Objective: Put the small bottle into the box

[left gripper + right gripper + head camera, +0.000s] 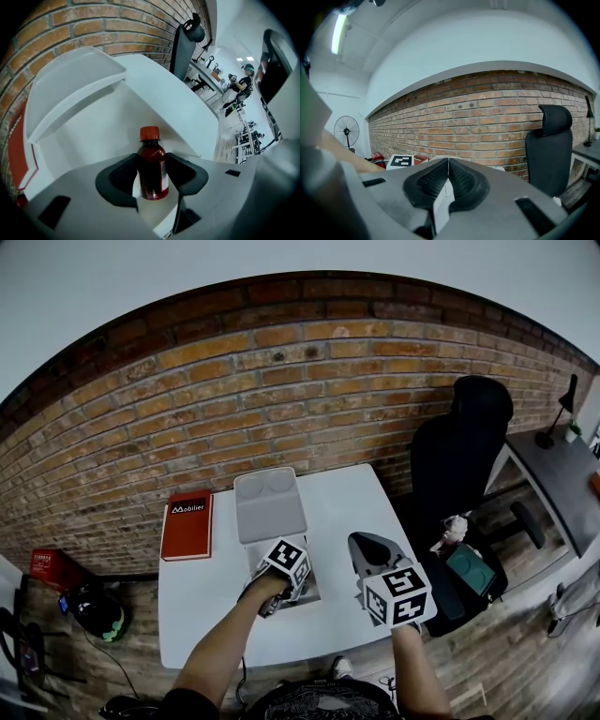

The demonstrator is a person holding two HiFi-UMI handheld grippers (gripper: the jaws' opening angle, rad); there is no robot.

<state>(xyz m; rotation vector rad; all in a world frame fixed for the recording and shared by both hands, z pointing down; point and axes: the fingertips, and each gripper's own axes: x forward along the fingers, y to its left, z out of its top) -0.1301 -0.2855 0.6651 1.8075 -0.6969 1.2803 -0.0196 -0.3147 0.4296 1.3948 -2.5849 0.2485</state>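
Small bottle [152,166], dark brown glass with a red cap, stands upright between the jaws of the left gripper [153,177]. The two dark pads press against its sides, so the tool is clamped on it. A pale label runs down the bottle's right edge, but its print is too small and turned too far away to read.

Behind and around the bottle are the white inner walls of the box [93,136], so it is held within the box's opening. The gripper body cuts off the bottle's lower part from below, and whether its base touches the box floor cannot be told. The lid [75,79] stands raised at the far left of the box.

In the head view the bottle does not show at all. The left gripper's marker cube [286,563] and the hand below it cover the near part of the box, and only the lid is plain to see.

The right gripper [448,176] is held to the right, above the near right part of the white table [206,606]. Its jaws are pressed together with nothing between them.

A red book [187,525] lies on the far left of the table, beside the box. A black office chair [459,451] stands to the right against the brick wall [281,381].
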